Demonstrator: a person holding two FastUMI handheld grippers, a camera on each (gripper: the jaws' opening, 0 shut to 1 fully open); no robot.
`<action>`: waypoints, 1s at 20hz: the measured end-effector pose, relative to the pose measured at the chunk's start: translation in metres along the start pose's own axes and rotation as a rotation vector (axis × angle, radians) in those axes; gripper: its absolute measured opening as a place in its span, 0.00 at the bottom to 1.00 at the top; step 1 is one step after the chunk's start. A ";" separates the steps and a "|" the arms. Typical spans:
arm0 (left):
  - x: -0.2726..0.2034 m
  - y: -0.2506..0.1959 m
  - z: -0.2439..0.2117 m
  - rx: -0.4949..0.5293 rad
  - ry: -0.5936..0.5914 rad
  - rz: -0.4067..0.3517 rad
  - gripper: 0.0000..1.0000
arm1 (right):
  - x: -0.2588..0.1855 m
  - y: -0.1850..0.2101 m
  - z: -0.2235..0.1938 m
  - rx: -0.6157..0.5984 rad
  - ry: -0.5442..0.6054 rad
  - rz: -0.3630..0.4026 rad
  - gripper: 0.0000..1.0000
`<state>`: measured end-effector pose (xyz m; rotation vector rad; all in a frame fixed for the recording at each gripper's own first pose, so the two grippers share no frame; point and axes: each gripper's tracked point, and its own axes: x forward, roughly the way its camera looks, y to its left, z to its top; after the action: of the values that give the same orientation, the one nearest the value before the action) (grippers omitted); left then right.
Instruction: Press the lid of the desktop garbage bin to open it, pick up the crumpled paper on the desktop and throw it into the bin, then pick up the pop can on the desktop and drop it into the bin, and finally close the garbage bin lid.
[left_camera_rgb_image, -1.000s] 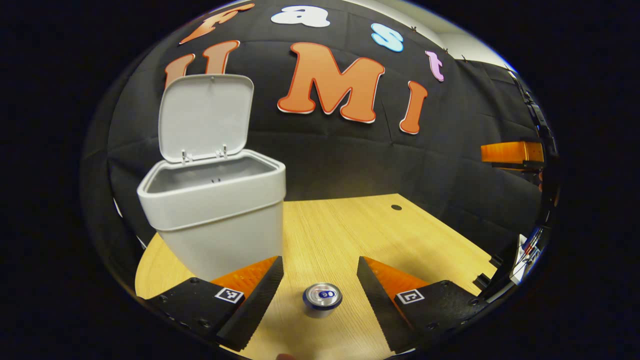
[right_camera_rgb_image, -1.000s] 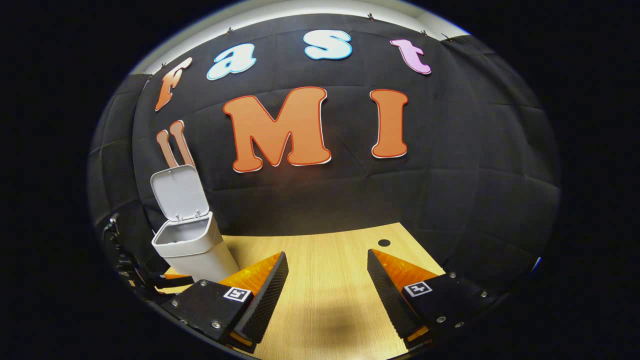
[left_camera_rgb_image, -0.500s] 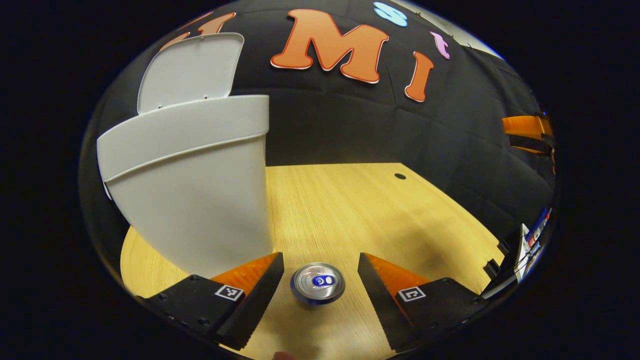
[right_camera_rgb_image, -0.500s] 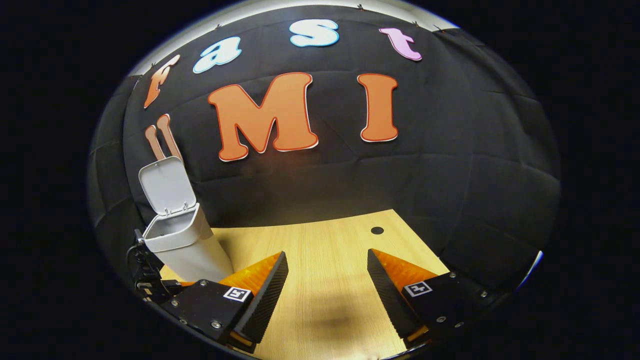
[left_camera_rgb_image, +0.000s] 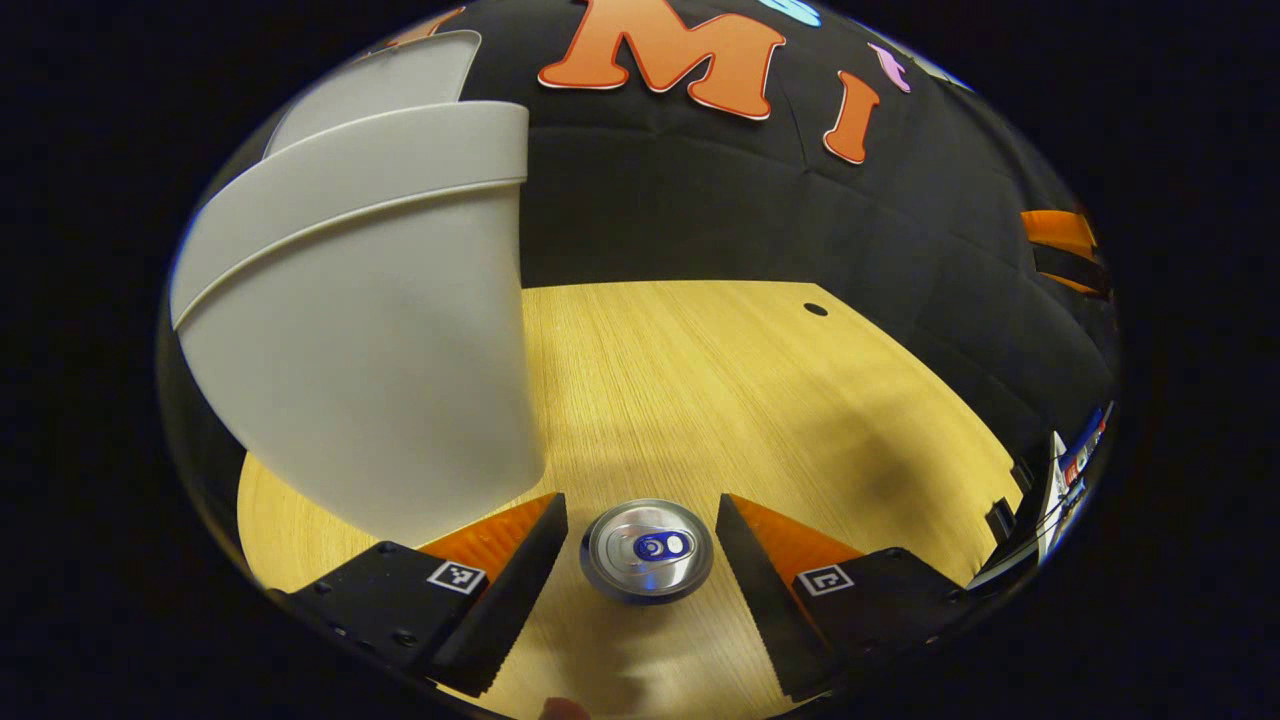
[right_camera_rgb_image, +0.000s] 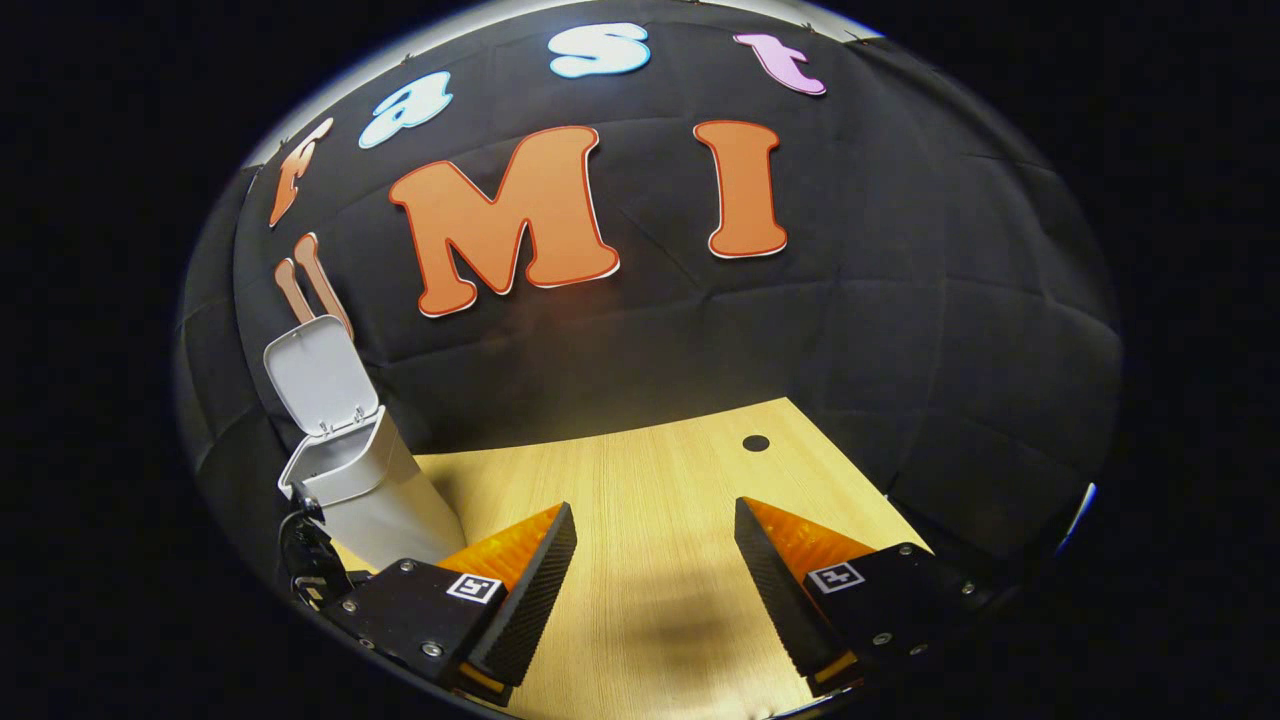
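Left gripper spread wide; I see pop can upright, centred between fingers, untouched. Right gripper open, idle.

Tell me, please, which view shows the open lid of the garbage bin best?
The right gripper view: the lid stands upright, its whole inner face visible above the garbage bin. In the left gripper view, the bin's wall hides most of the lid.
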<state>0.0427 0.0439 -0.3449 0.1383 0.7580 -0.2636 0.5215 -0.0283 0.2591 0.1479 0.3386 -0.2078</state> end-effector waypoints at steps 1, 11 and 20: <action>0.004 0.000 -0.004 0.000 0.014 -0.001 0.97 | 0.001 0.000 -0.001 -0.003 0.004 0.001 0.95; 0.021 0.000 -0.026 0.052 0.074 -0.001 0.84 | 0.010 -0.005 -0.008 0.008 0.034 -0.006 0.95; -0.024 -0.019 0.009 0.110 0.019 -0.034 0.84 | 0.011 0.007 -0.006 0.009 0.035 0.028 0.95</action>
<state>0.0269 0.0279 -0.3222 0.2321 0.7658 -0.3367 0.5316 -0.0226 0.2501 0.1652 0.3701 -0.1788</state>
